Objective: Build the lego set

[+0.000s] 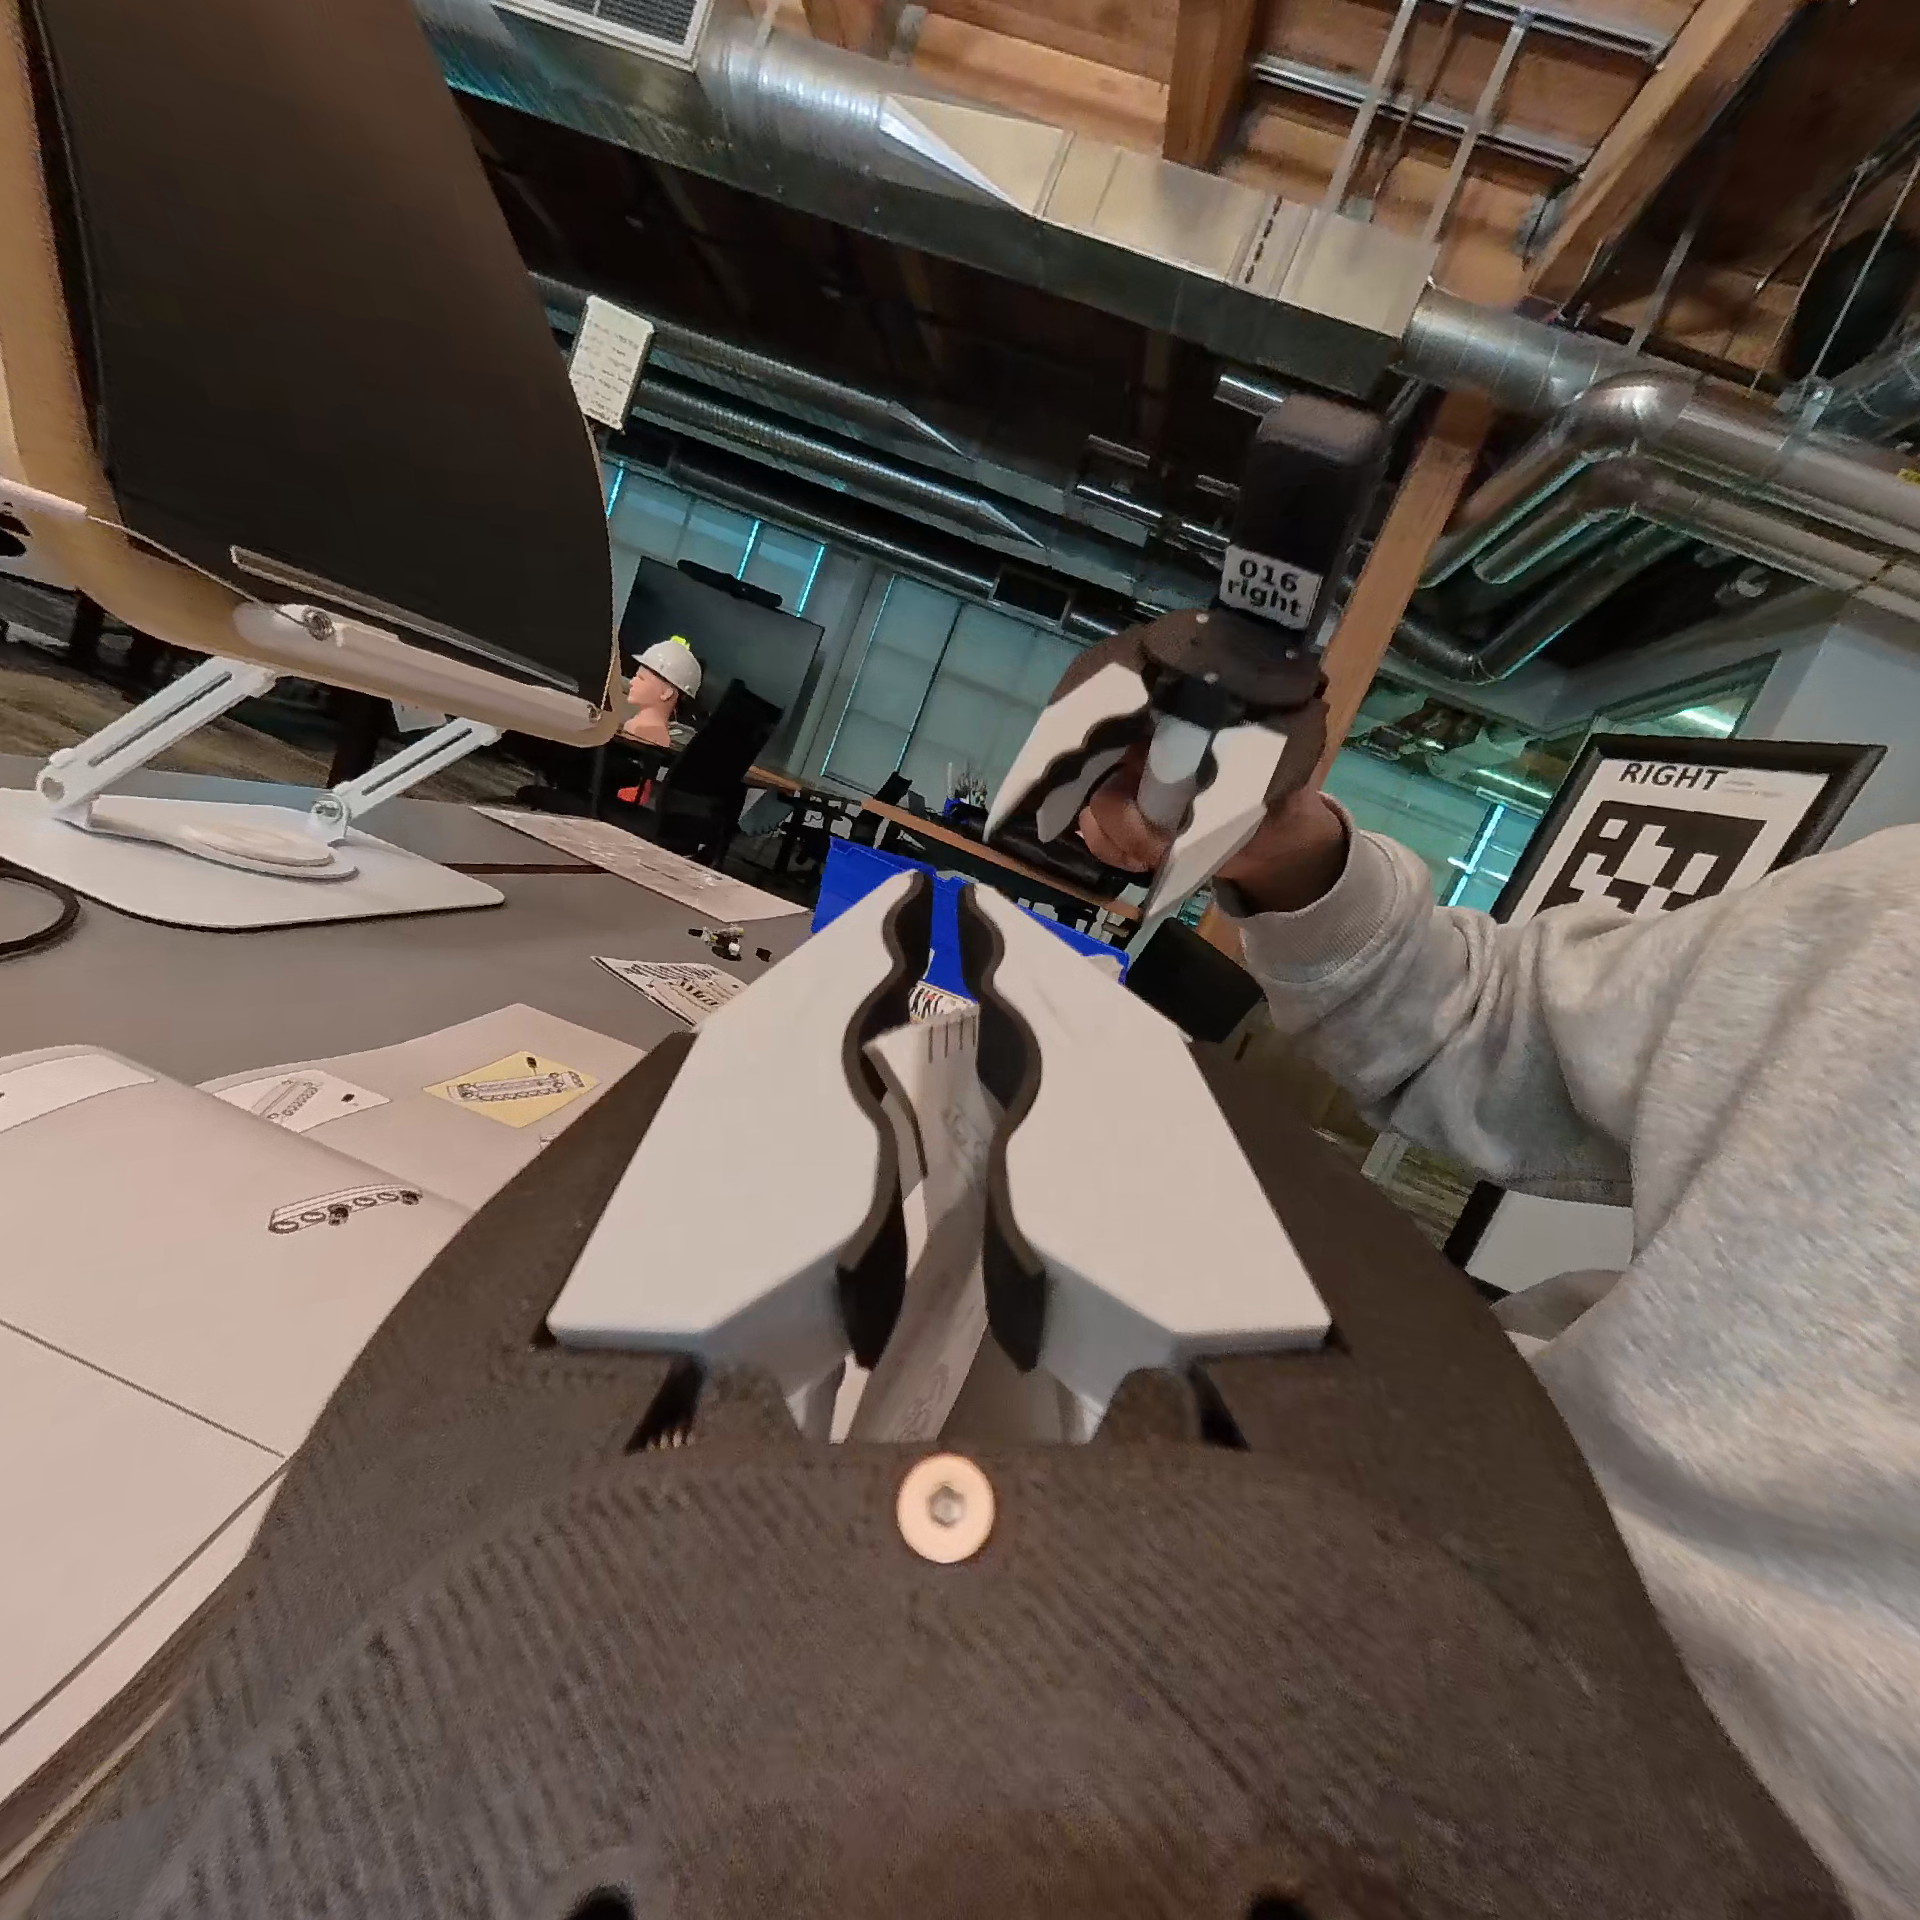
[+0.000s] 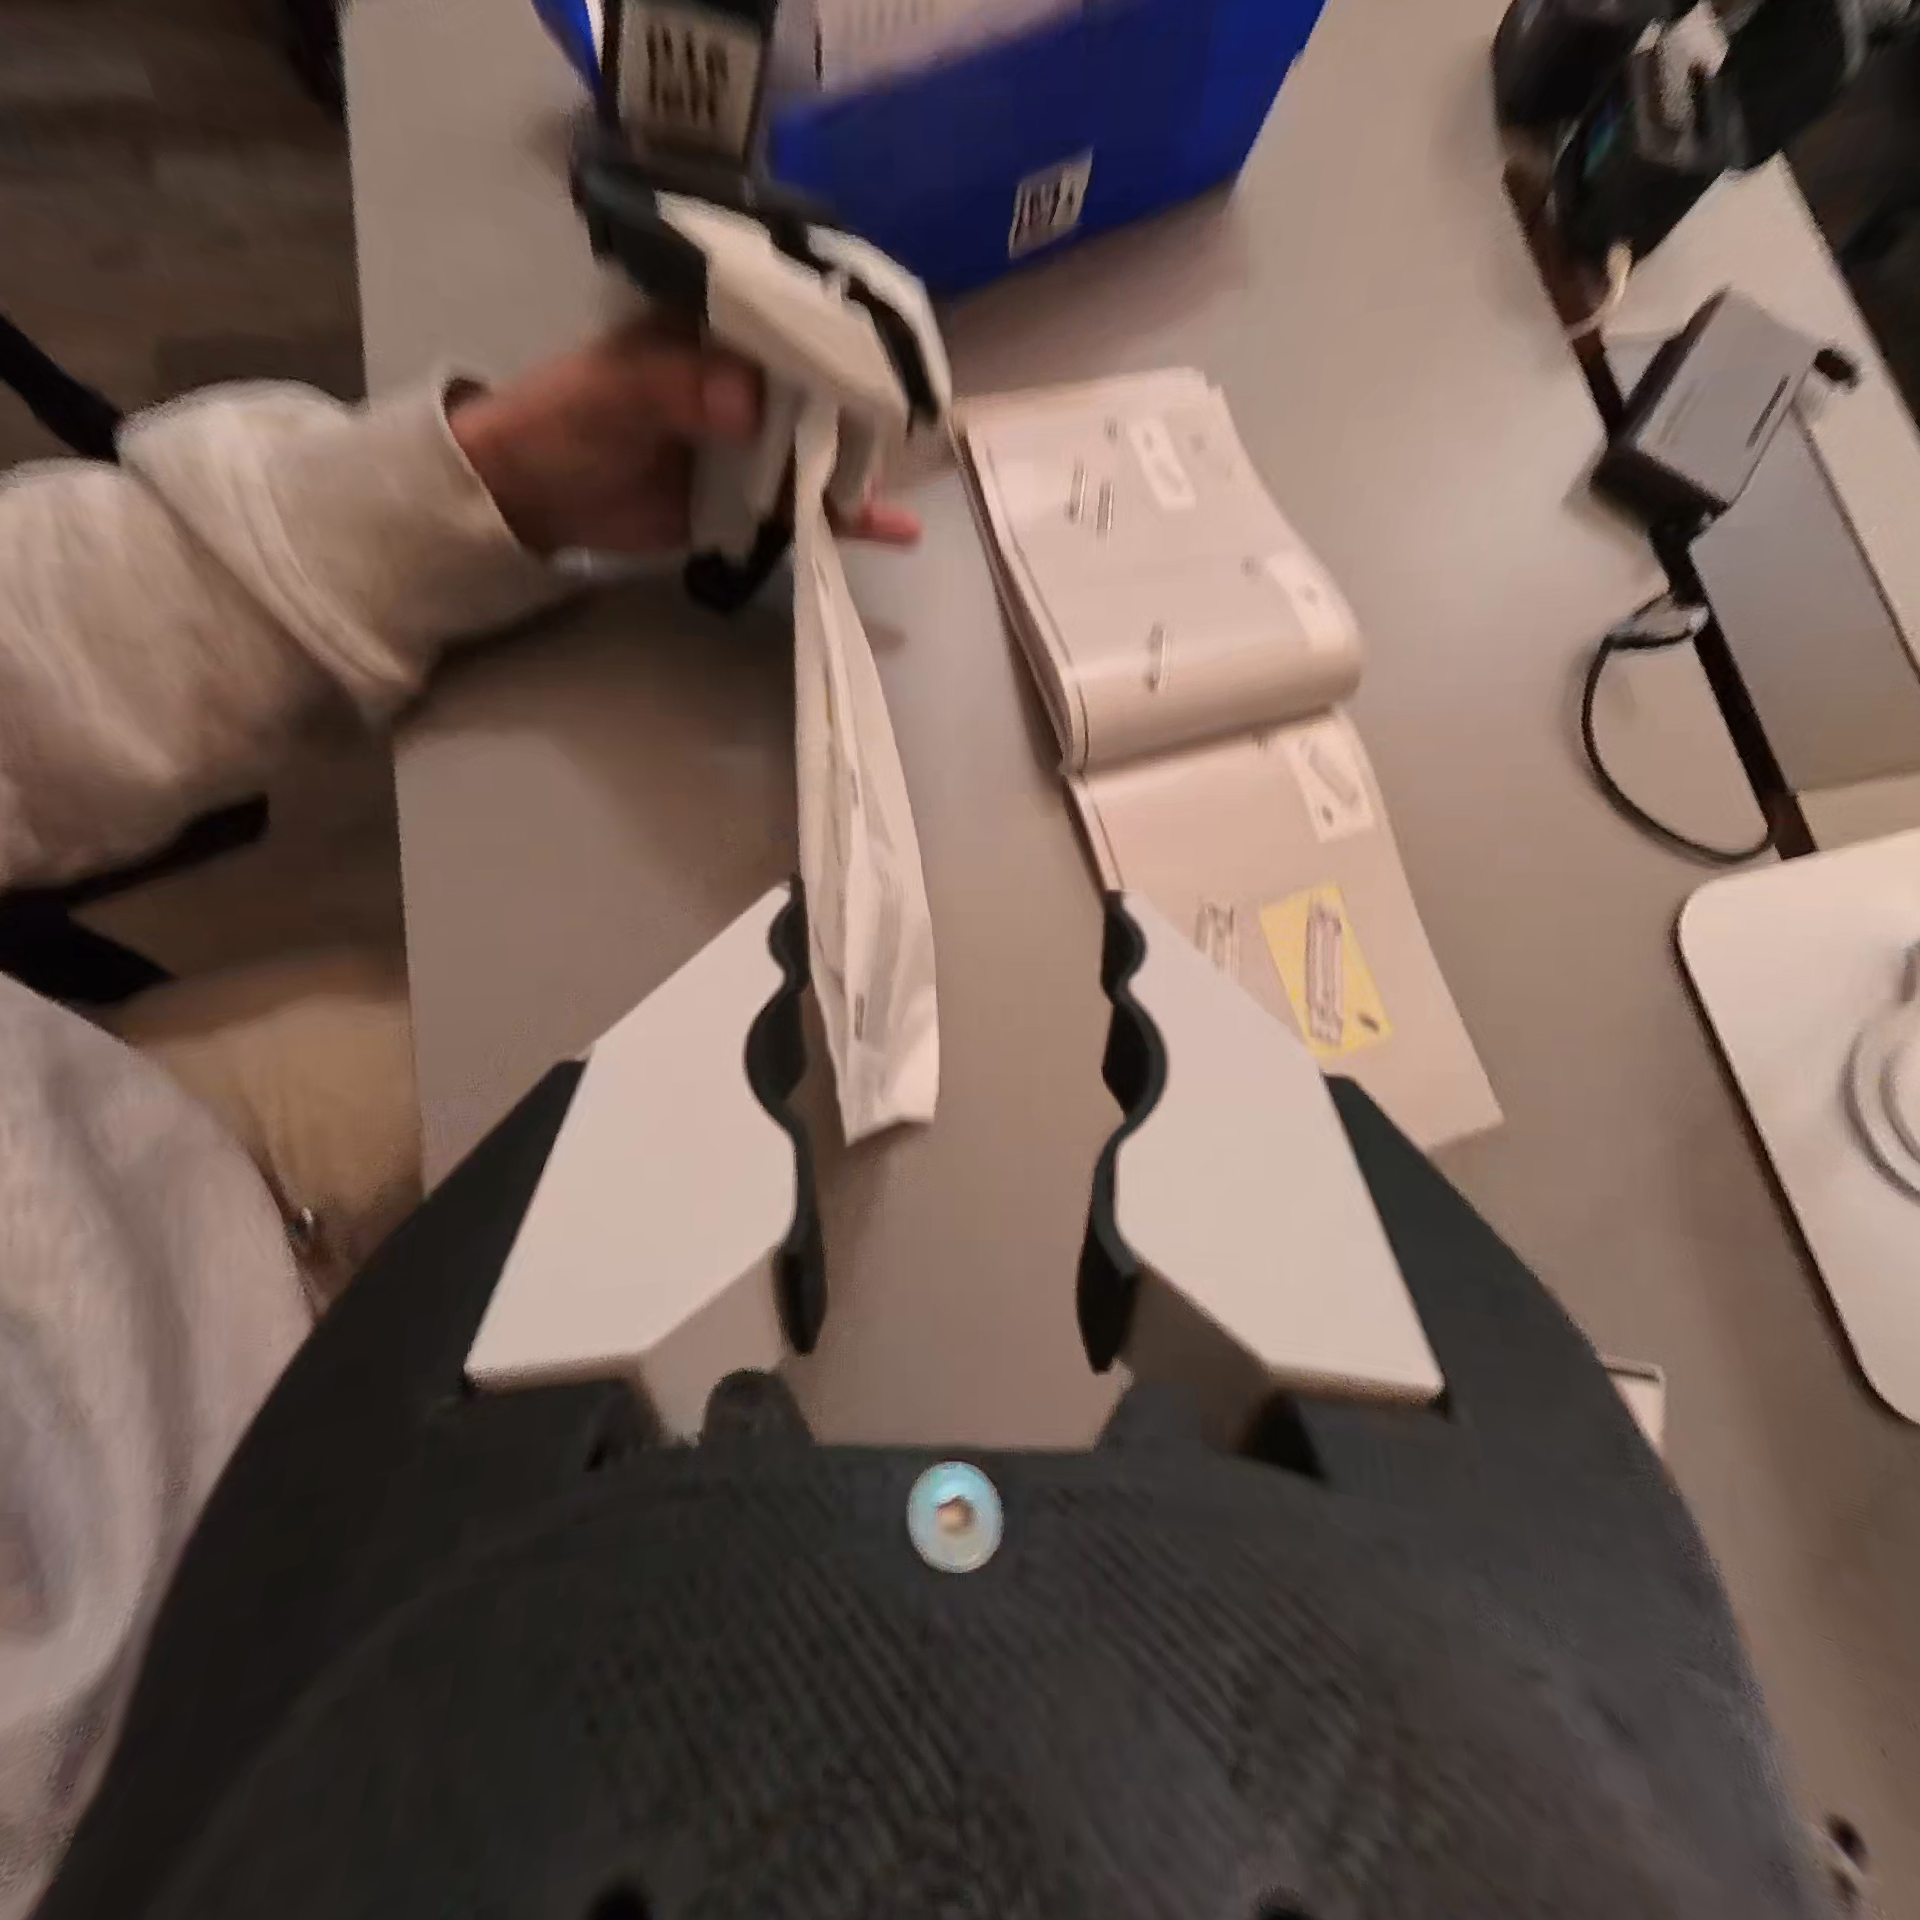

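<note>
Left claw (image 1: 940, 904) is nearly closed, pinching a white printed paper sheet (image 1: 935, 1174) between its fingers. The sheet runs down the gap toward the claw body. From the right wrist view the same sheet (image 2: 862, 904) hangs from the left claw (image 2: 831, 436) above the tabletop (image 2: 582, 790), lower end free, just beside the right claw's left finger (contact unclear, frame is blurred).

Right claw (image 2: 951, 914) is wide, nothing between its fingers. In the left wrist view it (image 1: 1081, 862) is raised above the tabletop, held by a hand (image 1: 1236, 831) in a light grey sleeve.

Instruction booklet (image 2: 1216, 727) lies open on the tabletop, right of the hanging sheet, with a yellow panel on the near page. Also seen low at left in the left wrist view (image 1: 312, 1143).

A few small dark lego pieces (image 1: 727, 938) sit on the tabletop near a blue bin (image 1: 1039, 925), beyond the booklet (too small to tell shapes). Blue bin (image 2: 997, 135) is at the far edge of the tabletop.

Monitor on a white stand (image 1: 260, 831) sits at left, well apart from the claws.
</note>
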